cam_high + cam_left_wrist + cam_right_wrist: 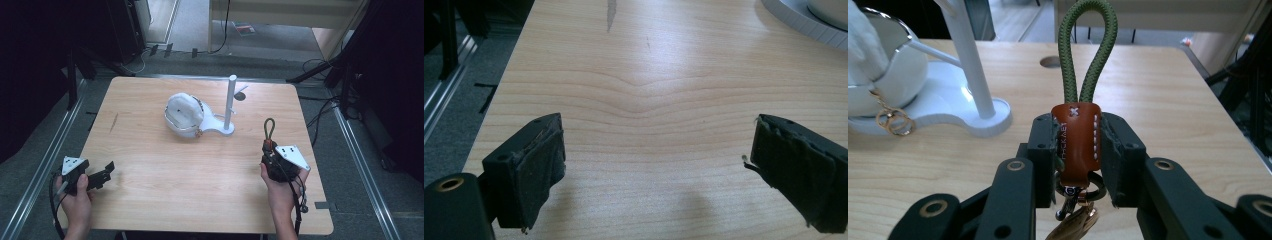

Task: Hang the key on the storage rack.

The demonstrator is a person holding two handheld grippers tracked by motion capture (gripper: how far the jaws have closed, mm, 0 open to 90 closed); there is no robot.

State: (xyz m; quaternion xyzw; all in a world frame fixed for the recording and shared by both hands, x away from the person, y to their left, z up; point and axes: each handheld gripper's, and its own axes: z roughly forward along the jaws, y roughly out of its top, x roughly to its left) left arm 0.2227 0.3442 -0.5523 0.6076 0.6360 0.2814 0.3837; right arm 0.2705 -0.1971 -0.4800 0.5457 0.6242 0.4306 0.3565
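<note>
A keychain (1077,135) with a green rope loop (270,127), a brown leather tab and a metal clasp with keys sits between the jaws of my right gripper (1078,150), which is shut on the leather tab. In the high view the right gripper (270,146) is at the table's right side, held above the wood, loop pointing away. A white stand (229,102) with an upright post rises at the table's middle, and a white purse (184,113) with a gold ring rests on its base. My left gripper (656,165) is open over bare wood near the front left corner (102,172).
The wooden table (150,165) has a round hole (240,95) behind the stand's post. Metal rails run along both sides of the table, with dark stands and cables on the floor beyond. A hand holds each gripper at the front edge.
</note>
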